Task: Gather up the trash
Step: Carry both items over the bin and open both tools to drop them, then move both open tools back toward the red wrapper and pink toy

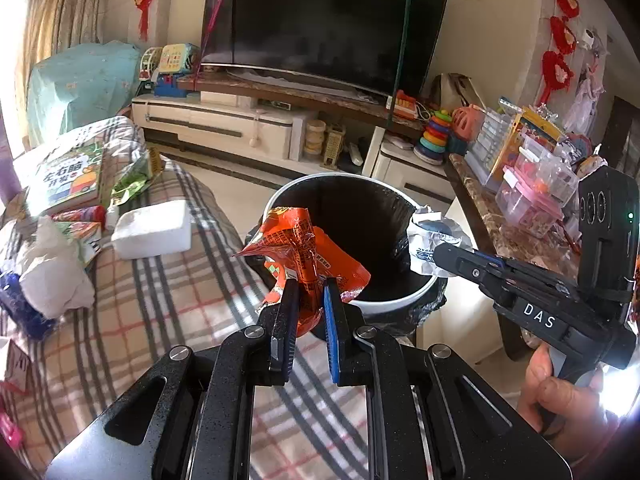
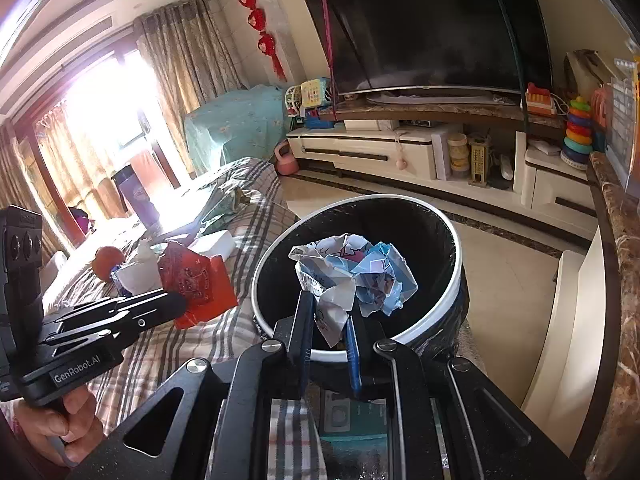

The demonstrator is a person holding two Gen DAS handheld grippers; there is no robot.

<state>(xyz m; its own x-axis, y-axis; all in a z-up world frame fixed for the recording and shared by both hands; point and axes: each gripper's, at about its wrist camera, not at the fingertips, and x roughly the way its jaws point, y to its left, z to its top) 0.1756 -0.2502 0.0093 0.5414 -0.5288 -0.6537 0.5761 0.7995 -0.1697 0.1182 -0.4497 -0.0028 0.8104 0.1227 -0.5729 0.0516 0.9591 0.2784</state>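
My left gripper [image 1: 311, 286] is shut on an orange snack wrapper [image 1: 304, 256], held at the near left rim of the round bin [image 1: 394, 304], which has a white rim and a black liner. My right gripper [image 2: 327, 312] is shut on a crumpled white-and-blue paper ball [image 2: 360, 272], held over the bin's [image 2: 452, 292] dark opening. From the left wrist view the right gripper [image 1: 436, 256] comes in from the right with the paper ball [image 1: 434, 236] at the bin's right rim. The right wrist view shows the left gripper [image 2: 180, 302] with the wrapper [image 2: 196, 284] left of the bin.
A plaid-covered surface [image 1: 168, 300] beside the bin bears a white foam block [image 1: 154, 234], children's books [image 1: 68, 178], crumpled white tissue [image 1: 52, 272] and green packets. A marble-topped shelf [image 1: 516, 236] with toy boxes stands right of the bin. A TV [image 1: 320, 20] and cabinet stand behind.
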